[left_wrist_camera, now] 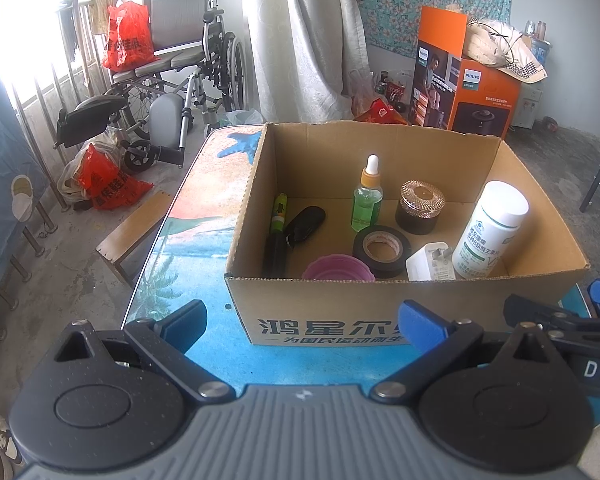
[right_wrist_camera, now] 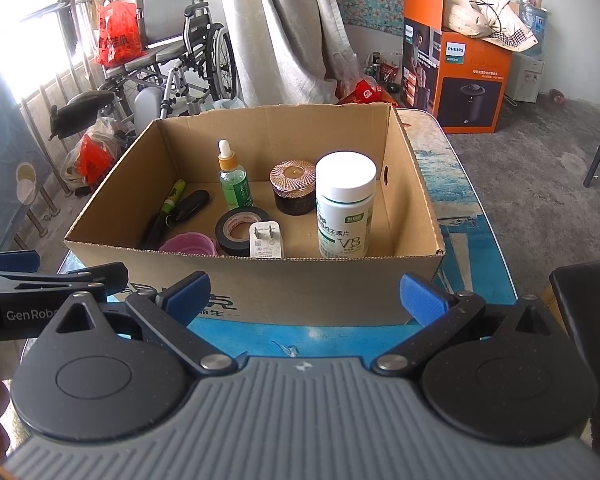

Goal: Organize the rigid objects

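Note:
An open cardboard box [left_wrist_camera: 340, 312] [right_wrist_camera: 260, 280] stands on the blue patterned table [left_wrist_camera: 204, 208]. Inside it are a white vitamin bottle [left_wrist_camera: 490, 230] [right_wrist_camera: 345, 206], a green dropper bottle [left_wrist_camera: 367, 196] [right_wrist_camera: 233, 178], a dark jar with a gold lid [left_wrist_camera: 420, 207] [right_wrist_camera: 294, 188], a black tape roll [left_wrist_camera: 381, 251] [right_wrist_camera: 238, 230], a white charger plug [left_wrist_camera: 430, 262] [right_wrist_camera: 265, 240], a pink cup [left_wrist_camera: 338, 268] [right_wrist_camera: 188, 242], a green pen [left_wrist_camera: 279, 212] and a black key case [left_wrist_camera: 306, 222]. My left gripper [left_wrist_camera: 302, 326] and right gripper [right_wrist_camera: 304, 300] are both open and empty, just in front of the box.
A wheelchair [left_wrist_camera: 180, 64] with red bags [left_wrist_camera: 126, 36] stands at the back left by the window railing. An orange Philips carton [left_wrist_camera: 464, 80] sits at the back right. A low wooden bench [left_wrist_camera: 134, 228] stands left of the table. A dark object [right_wrist_camera: 588, 304] is at the right.

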A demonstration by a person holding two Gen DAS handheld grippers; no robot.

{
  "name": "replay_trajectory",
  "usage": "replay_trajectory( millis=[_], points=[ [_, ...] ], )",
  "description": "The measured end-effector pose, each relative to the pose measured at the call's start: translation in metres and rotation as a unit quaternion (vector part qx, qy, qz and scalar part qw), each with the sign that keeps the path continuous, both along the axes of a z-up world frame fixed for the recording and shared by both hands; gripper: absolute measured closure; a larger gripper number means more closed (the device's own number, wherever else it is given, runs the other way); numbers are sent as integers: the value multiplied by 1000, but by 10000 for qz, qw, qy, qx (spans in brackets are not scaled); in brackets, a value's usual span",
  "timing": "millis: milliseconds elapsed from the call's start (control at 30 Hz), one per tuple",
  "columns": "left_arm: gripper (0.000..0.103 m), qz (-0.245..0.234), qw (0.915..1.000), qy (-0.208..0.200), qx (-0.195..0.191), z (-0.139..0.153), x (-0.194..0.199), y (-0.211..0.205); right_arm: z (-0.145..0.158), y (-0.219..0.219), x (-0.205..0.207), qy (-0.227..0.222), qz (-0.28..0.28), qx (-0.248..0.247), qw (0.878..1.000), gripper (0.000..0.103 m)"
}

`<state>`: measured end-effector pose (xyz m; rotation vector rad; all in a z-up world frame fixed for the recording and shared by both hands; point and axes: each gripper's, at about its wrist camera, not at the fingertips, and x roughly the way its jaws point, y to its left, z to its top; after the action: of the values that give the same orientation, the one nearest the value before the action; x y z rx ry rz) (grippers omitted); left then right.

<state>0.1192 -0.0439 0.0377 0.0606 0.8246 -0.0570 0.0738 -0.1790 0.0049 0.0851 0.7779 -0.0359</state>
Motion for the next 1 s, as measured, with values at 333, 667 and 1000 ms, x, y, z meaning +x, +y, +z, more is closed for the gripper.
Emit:
replay_trajectory(
  millis=[333,667,1000],
  points=[
    [1,-1,10000,0,-2,0,0,0,-1,-2,0,19,-13,8,10000,1],
    [1,-3,10000,-5,3,1,0,0,-1,-2,0,16,-11,3,10000,1],
    [1,-3,10000,-12,10,1,-1,0,0,-2,0,14,-12,4,10000,1]
  ],
)
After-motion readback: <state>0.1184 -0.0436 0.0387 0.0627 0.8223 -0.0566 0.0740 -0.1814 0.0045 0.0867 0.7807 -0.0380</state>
